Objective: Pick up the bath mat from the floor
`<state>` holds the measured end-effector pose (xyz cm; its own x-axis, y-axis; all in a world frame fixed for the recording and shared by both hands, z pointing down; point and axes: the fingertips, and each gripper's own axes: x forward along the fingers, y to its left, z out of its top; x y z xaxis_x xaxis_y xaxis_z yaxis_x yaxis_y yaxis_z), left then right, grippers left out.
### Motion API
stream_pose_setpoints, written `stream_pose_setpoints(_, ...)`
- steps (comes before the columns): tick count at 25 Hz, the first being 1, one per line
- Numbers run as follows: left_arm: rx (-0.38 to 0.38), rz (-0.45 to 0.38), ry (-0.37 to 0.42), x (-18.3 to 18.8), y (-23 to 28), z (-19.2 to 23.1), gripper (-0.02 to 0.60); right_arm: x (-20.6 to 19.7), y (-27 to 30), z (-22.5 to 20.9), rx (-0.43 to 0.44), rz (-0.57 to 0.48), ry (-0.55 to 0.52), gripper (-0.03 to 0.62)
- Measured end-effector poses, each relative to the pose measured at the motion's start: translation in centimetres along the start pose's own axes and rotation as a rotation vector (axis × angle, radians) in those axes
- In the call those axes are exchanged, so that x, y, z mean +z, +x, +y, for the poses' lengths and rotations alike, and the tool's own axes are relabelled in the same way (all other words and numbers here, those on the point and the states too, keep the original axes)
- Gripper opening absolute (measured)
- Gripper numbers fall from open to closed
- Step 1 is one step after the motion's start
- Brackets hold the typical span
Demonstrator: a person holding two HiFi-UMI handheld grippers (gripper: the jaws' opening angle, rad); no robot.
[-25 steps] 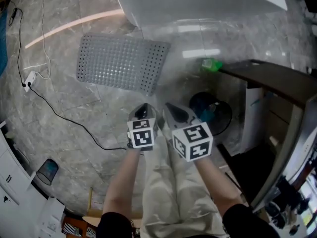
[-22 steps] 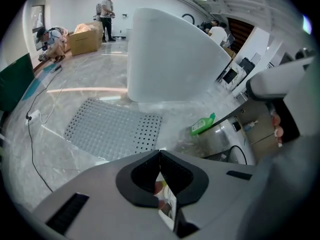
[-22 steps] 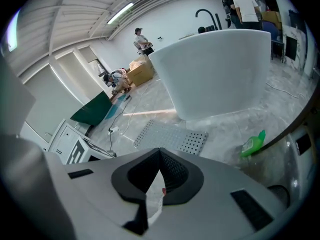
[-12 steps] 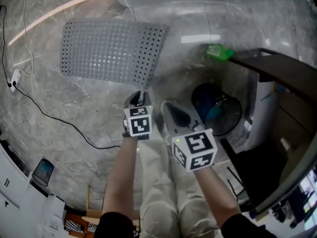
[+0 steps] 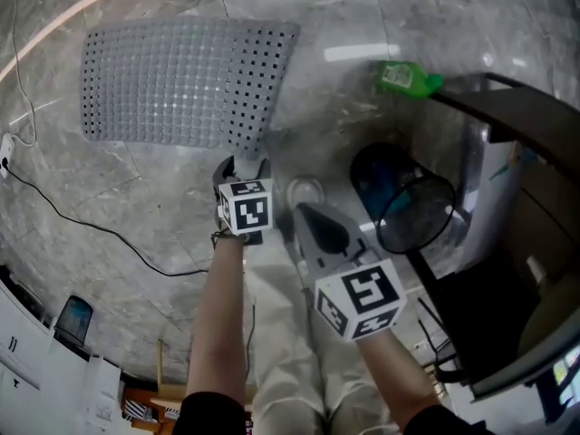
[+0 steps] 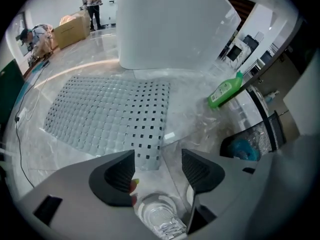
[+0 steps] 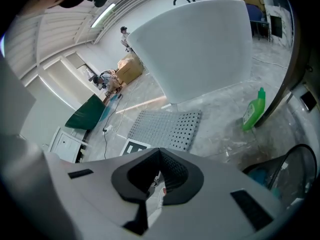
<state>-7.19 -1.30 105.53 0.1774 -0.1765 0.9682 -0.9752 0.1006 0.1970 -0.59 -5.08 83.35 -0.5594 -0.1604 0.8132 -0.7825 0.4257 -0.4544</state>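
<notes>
Bath mat (image 5: 181,80): grey, perforated, lying flat on the marbled floor (image 5: 136,207). In the head view it spreads toward 11 o'clock from the left gripper (image 5: 243,164). Its near right corner sits just at that gripper's tips.

Left gripper: jaws are opening and already stand wide apart. In the left gripper view the mat's corner lies on the floor in the gap ahead of them. Neither pad presses on it, and nothing is held.

Right gripper (image 5: 306,211): carried lower in the head view, at about 5 o'clock from the left gripper and well apart from the mat. Its own view shows the jaws closed together with nothing gripped between them.

Surroundings: a green bottle (image 5: 408,78) lies on the floor at 2 o'clock from the left gripper. A dark mesh bin (image 5: 403,208) with blue contents stands at 3 o'clock. A black cable (image 5: 91,220) runs across the floor at 9 o'clock. A large white rounded body (image 6: 165,24) rises beyond the mat's far edge at 12 o'clock.
</notes>
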Motion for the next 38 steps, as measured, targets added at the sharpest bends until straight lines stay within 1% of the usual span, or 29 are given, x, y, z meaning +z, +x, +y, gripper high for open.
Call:
stream_pose_setpoints(5, 0.03, 0.033, 0.02, -1.2, 3.5, 1.0, 0.299, -0.9, 0.2, -0.8, -0.006, -0.001, 0.014, 0.012)
stream_pose_setpoints(10, 0.039, 0.072, 0.072, -2.0, 7.0, 0.7, 0.308, -2.4, 1.0, -1.7, -0.008, 0.013, 0.037, 0.012)
stream_pose_setpoints(13, 0.057, 0.083, 0.101, -2.4, 8.7, 0.6, 0.31, -3.3, 1.5, -2.2, -0.013, 0.029, 0.04, 0.012)
stream_pose_setpoints(16, 0.099, 0.081, 0.124, -2.7, 10.1, 1.1, 0.31, -3.9, 1.9, -2.4, -0.023, 0.046, 0.038, 0.012)
stream_pose_setpoints(19, 0.169, 0.11, 0.14, -3.2, 11.3, 2.2, 0.303, -3.5, 2.3, -2.3, -0.033, 0.051, -0.002, 0.012)
stream_pose_setpoints(22, 0.214, 0.125, 0.157, -3.0, 11.4, 2.5, 0.25, -2.3, 2.3, -3.0, -0.048, 0.014, 0.004, 0.012)
stream_pose_setpoints(23, 0.235, 0.119, 0.168, -2.9, 11.1, 2.7, 0.218, -2.0, 2.2, -3.2, -0.05, 0.002, 0.016, 0.012)
stream_pose_setpoints(24, 0.255, 0.111, 0.179, -2.8, 10.7, 3.1, 0.173, -1.9, 2.1, -3.2, -0.051, -0.005, 0.026, 0.012)
stream_pose_setpoints(25, 0.267, 0.103, 0.188, -2.7, 10.4, 3.5, 0.144, -1.9, 2.1, -3.1, -0.049, -0.009, 0.031, 0.012)
stream_pose_setpoints(27, 0.272, 0.091, 0.198, -2.7, 9.8, 4.0, 0.109, -1.8, 2.0, -2.6, -0.043, -0.013, 0.025, 0.012)
stream_pose_setpoints(30, 0.266, 0.086, 0.199, -2.4, 9.0, 4.3, 0.084, -1.4, 1.8, -1.8, -0.032, -0.015, 0.021, 0.012)
stream_pose_setpoints(38, 0.23, 0.099, 0.152, -1.4, 6.0, 4.4, 0.069, 0.4, 0.7, -0.3, -0.034, -0.023, 0.009, 0.012)
